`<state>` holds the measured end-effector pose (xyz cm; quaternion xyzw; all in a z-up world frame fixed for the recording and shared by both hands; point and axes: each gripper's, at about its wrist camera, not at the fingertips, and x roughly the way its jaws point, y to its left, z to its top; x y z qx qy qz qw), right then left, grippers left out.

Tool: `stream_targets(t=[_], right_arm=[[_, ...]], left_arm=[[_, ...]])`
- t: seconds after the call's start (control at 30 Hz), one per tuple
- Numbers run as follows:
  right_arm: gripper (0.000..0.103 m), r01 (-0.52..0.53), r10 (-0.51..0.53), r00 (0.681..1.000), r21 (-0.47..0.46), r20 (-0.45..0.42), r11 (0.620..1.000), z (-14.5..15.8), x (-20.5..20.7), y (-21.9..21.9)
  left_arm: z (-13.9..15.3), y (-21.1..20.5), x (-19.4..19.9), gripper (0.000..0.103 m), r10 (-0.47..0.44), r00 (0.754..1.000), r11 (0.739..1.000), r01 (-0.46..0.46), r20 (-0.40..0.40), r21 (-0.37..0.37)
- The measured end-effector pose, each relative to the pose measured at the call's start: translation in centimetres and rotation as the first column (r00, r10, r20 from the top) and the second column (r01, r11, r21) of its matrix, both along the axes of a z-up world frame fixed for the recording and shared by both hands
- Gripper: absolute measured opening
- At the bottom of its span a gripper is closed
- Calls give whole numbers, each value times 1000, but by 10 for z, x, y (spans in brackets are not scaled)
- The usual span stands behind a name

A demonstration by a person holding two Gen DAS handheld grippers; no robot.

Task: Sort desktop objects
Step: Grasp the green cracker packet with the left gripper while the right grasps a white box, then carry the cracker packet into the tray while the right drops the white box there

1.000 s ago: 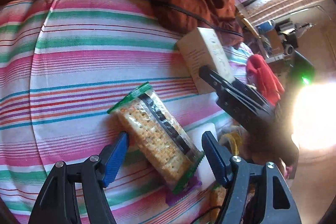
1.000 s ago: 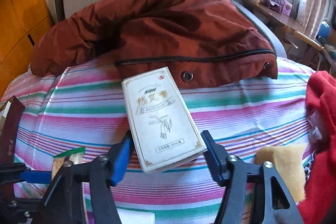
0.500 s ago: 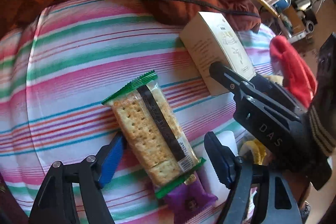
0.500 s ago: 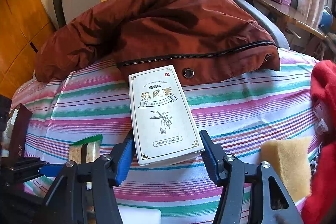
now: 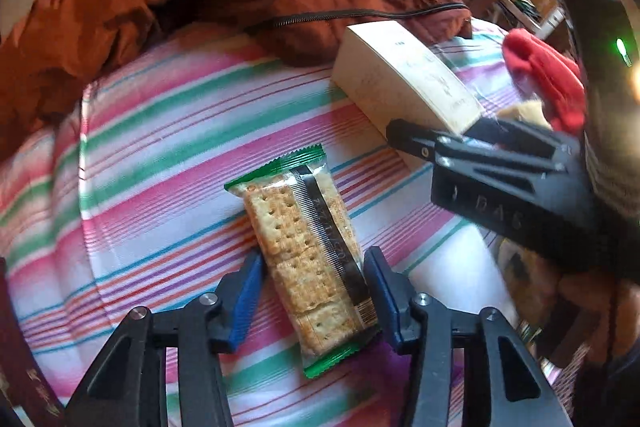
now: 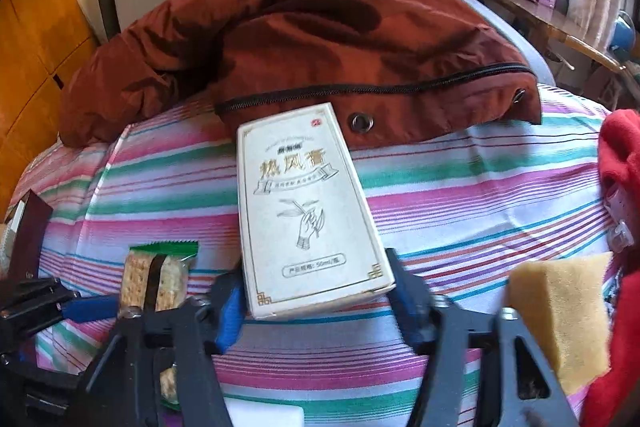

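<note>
A clear cracker pack [image 5: 304, 251] with green ends lies on the striped cloth [image 5: 160, 147]. My left gripper [image 5: 314, 255] is over its near half, jaws closing, and both blue pads meet the pack's long sides. A white carton [image 6: 304, 203] with gold print lies just short of the jacket. Around its near end my right gripper [image 6: 314, 271] is closing too, pads against both sides. In the left wrist view that carton [image 5: 404, 83] has one black finger [image 5: 408, 137] at its corner. The right wrist view catches the pack [image 6: 154, 279] at the lower left.
A rust-brown jacket [image 6: 300, 39] covers the far side. At the right are a yellow sponge [image 6: 560, 315] and a red cloth [image 6: 624, 163]. A dark maroon box [image 6: 28, 239] stands at the left edge. A purple packet [image 5: 384, 351] lies under the pack's near end.
The left gripper rolled into line with the cracker pack and its jaws came in from wide apart to the pack's sides. The right jaws narrowed onto the carton without the hand shifting.
</note>
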<state>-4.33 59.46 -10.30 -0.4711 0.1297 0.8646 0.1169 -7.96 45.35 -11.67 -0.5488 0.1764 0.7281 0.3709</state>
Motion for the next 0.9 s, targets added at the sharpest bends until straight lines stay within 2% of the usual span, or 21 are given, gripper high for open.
stream_targets(t=[0.33, 0.4, 0.57, 0.6, 0.67, 0.7, 0.73, 0.9], right_arm=[[52, -103, 101, 992, -22, -70, 994, 28, -5, -34], [52, -126, 123, 989, -27, -77, 992, 32, -6, -43], [52, -178, 176, 981, -23, -78, 984, 37, -7, -66], [52, -186, 184, 980, -18, -74, 982, 36, -8, -70], [52, -195, 193, 979, -18, -66, 981, 34, -8, -73], [52, -198, 196, 979, -15, -59, 980, 32, -9, -75], [52, -200, 199, 979, -13, -54, 980, 31, -7, -75], [52, -204, 203, 979, -10, -34, 979, 23, -9, -73]], left_arm=[[13, -73, 3, 45, 41, 998, 996, -36, -54, 88], [11, -76, 7, 45, 42, 996, 997, -36, -79, 68], [9, -89, 14, 46, 49, 996, 997, -45, -74, 56], [9, -89, 14, 48, 59, 994, 997, -56, -88, 45], [6, -87, 12, 53, 71, 995, 997, -69, -65, 40], [4, -85, 10, 59, 84, 995, 996, -83, -51, 28], [3, -87, 10, 60, 85, 995, 996, -83, -51, 24], [0, -79, 16, 59, 65, 989, 997, -68, -135, -20]])
